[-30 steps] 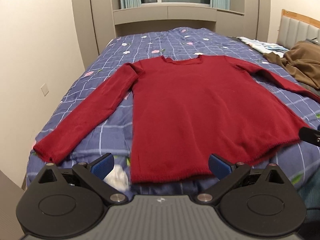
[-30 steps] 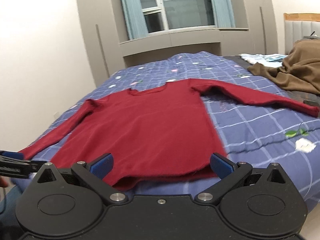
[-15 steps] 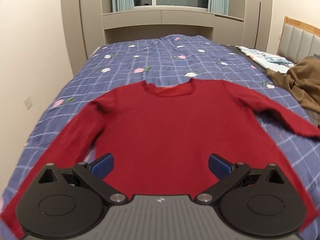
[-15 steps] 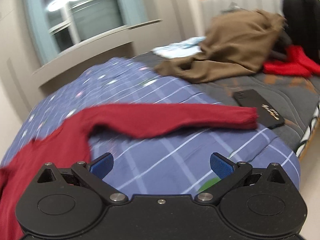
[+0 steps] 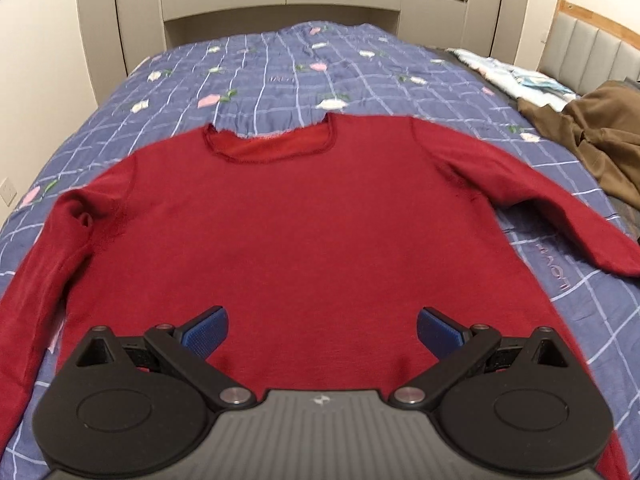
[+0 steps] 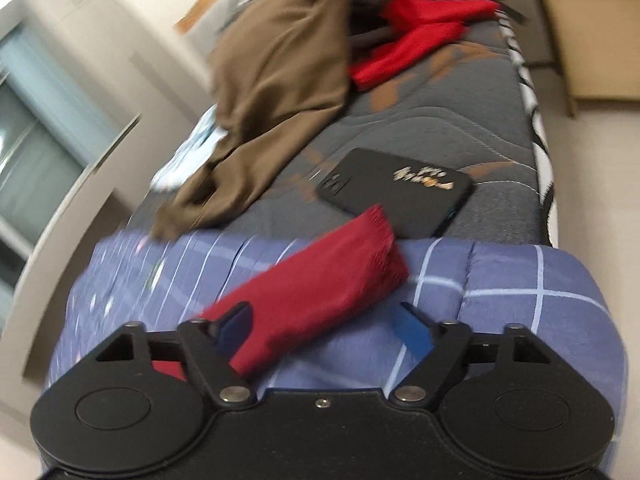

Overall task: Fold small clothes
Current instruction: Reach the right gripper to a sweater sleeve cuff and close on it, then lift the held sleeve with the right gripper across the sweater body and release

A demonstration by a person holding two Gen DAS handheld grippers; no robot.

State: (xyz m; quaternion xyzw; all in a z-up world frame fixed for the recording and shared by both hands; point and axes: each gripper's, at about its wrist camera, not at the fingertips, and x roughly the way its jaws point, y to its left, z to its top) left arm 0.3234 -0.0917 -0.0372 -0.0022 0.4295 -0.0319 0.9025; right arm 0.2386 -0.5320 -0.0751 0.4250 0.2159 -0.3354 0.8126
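Note:
A dark red long-sleeved sweater [image 5: 296, 224] lies flat, front up, on the blue checked bedspread [image 5: 280, 64], sleeves spread to both sides. My left gripper [image 5: 320, 330] is open and empty, hovering over the sweater's lower body. In the right wrist view the sweater's right sleeve [image 6: 320, 284] lies on the bedspread with its cuff toward a black phone. My right gripper [image 6: 324, 328] is open, its fingers on either side of the sleeve, not closed on it.
A black phone [image 6: 396, 192] lies just past the cuff on the grey mattress [image 6: 472, 120]. A brown garment [image 6: 276, 76] and a bright red garment [image 6: 416, 36] lie further along. The bed's edge [image 6: 548, 184] runs on the right. Headboard [image 5: 592, 48] at far right.
My left gripper has moved forward over the sweater's body. My right gripper has swung right and down to the right sleeve's cuff, which now lies between its fingers.

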